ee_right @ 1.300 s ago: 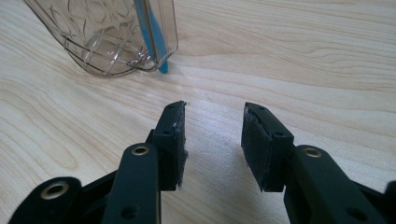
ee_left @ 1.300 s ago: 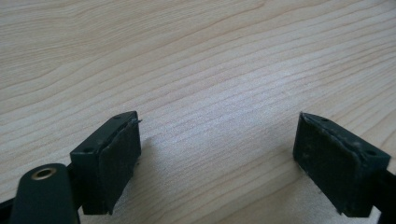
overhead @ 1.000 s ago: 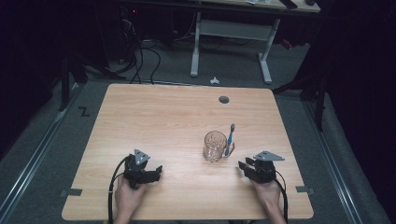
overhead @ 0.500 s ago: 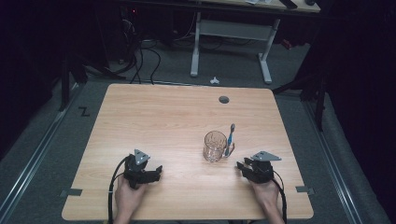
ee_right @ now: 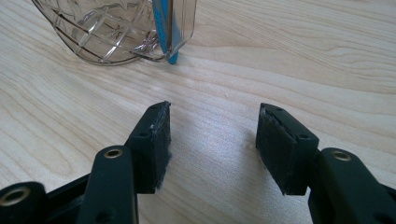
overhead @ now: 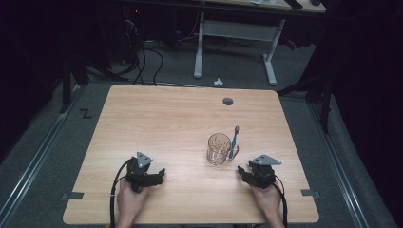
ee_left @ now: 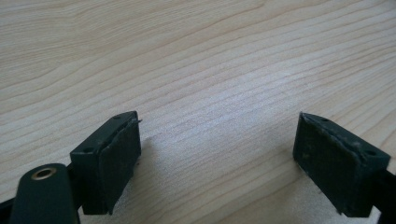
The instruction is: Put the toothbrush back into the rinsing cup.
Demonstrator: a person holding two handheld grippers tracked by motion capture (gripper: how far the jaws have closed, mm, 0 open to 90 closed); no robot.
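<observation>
A clear cut-glass mug (overhead: 218, 148) (ee_right: 116, 32) stands on the wooden table (overhead: 157, 123), right of centre. A blue toothbrush (overhead: 234, 141) (ee_right: 164, 28) stands almost upright at the mug's handle, its lower end on the tabletop. My right gripper (overhead: 243, 172) (ee_right: 212, 121) rests just in front of the mug, pointing at it. Its jaws have just been opening and have bare wood between them. My left gripper (overhead: 159, 175) (ee_left: 217, 130) lies near the front left, jaws wide apart over bare table.
A round cable hole (overhead: 228, 101) sits near the table's far edge. Beyond the table are a white desk frame (overhead: 199, 47), cables and a small white object (overhead: 218, 81) on the dark floor. A person's hands hold both grippers near the front edge.
The right gripper's jaws stand wider apart than before. The left gripper, the mug and the toothbrush have kept still.
</observation>
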